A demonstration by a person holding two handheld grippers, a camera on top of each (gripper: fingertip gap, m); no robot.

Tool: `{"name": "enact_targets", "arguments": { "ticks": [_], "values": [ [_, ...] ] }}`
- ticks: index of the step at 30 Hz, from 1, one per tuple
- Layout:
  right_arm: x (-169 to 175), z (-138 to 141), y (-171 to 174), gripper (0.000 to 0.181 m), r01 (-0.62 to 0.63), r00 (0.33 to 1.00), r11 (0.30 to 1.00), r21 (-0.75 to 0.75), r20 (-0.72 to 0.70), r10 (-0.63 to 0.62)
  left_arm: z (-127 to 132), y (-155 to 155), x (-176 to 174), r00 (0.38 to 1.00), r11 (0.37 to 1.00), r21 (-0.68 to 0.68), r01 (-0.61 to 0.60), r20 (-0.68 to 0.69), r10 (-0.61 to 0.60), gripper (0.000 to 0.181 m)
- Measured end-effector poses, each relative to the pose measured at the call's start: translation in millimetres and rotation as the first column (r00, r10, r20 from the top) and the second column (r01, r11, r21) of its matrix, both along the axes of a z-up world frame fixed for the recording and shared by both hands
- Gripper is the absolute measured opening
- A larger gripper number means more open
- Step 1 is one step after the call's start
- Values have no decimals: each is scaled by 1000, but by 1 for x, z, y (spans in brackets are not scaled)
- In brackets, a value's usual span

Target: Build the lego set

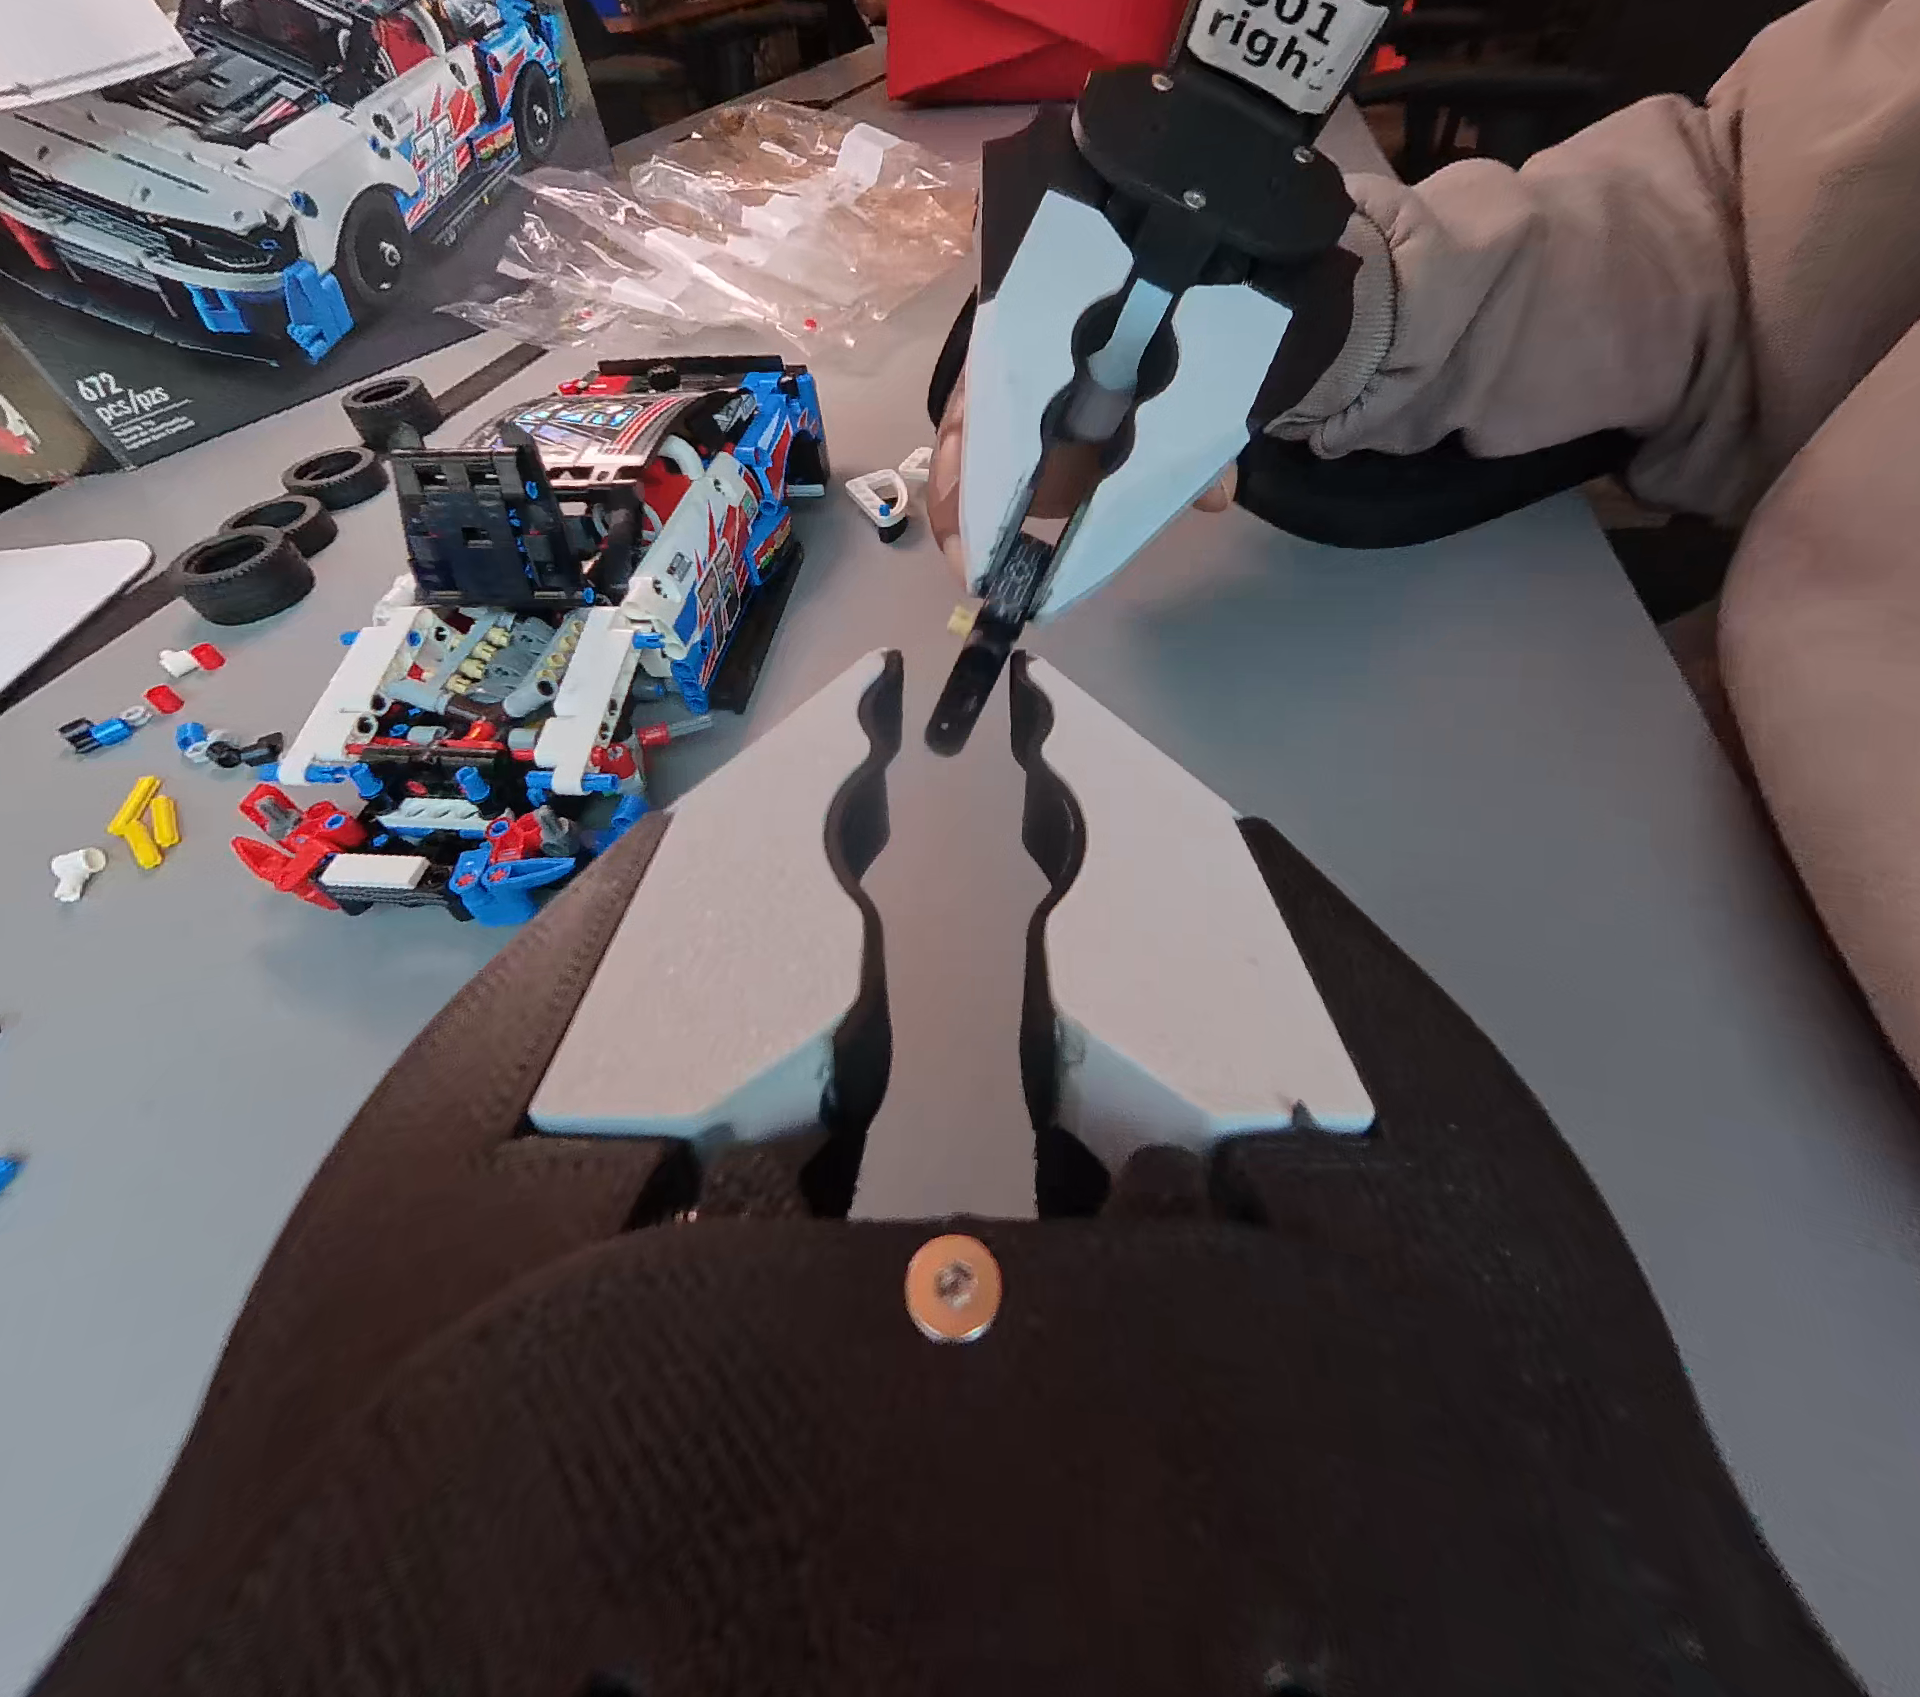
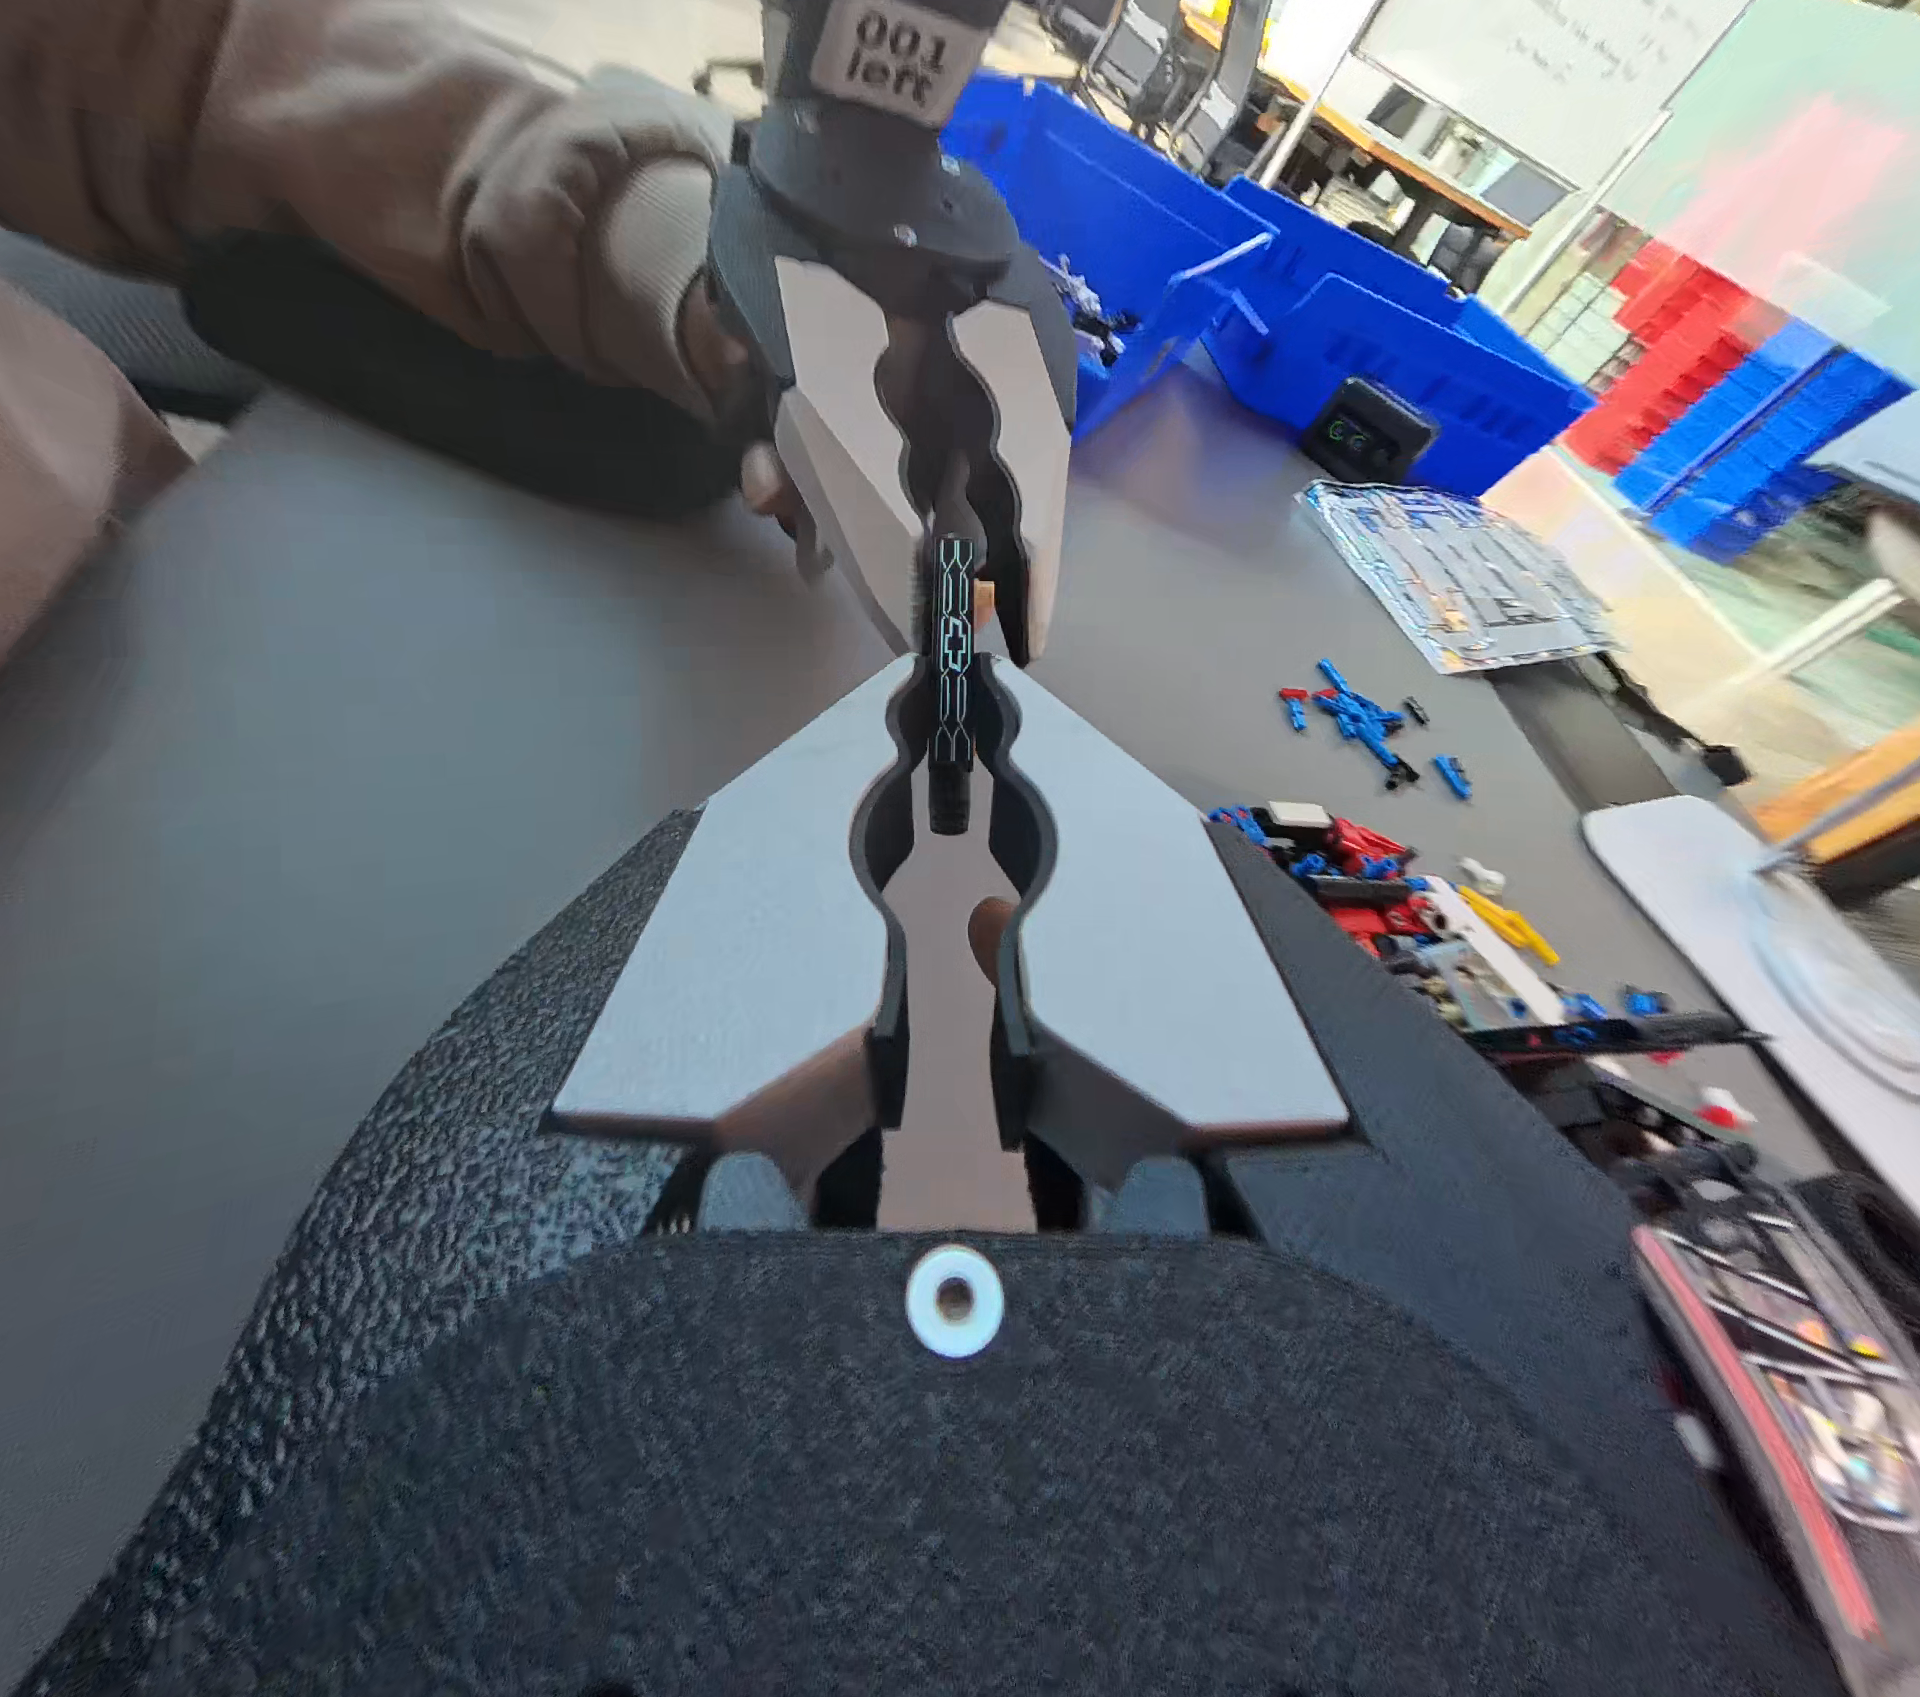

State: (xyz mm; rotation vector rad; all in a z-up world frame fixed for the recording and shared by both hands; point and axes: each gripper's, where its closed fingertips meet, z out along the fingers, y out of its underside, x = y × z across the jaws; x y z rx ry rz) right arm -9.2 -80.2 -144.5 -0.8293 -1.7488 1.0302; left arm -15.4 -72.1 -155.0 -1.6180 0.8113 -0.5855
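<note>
Your right tool point(image 1: 1006, 608) is clamped on a black beam point(image 1: 977, 660), a slim Technic piece with a printed line pattern down one face and a tan pin point(image 1: 961, 619) sticking out of its side near the tips. The beam's long axis runs straight from the right tool toward your left tool point(image 1: 956, 660), so the two tools face each other nose to nose with the beam bridging them.

The left tool stands partly open. The beam's free end pokes in between its tips without either finger point(image 1: 769, 868) visibly touching it. From the right wrist view the beam point(image 2: 954, 660) lines up dead centre in the left tool's point(image 2: 961, 650) gap, though that view's a bit blurry, so I can't swear there's no contact.

So the beam is up in the air over the grey worktop point(image 1: 1351, 868), and the half-built race car point(image 1: 582, 608) sits off to the left tool's side. My guess: you're handing off or regripping, and all it needs is closing the left tool square on the beam's end.
</note>
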Motion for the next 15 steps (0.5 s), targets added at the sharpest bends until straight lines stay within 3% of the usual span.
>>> {"name": "enact_targets", "arguments": {
  "ticks": [4,8,11,15],
  "values": [
    [6,18,-7,5,-88,996,952,-292,-21,86,16,-12,10,977,991,-75,112,189,-96,8],
    [4,21,3,5,-62,998,924,-378,-27,56,21,-6,10,945,975,-192,112,323,-45,7],
    [-5,14,20,24,76,996,971,-228,-24,-84,15,10,0,881,926,-371,72,459,116,5],
    [-18,4,21,44,190,982,980,53,-34,-188,2,20,-10,766,831,-539,135,589,258,5]
  ]
}}
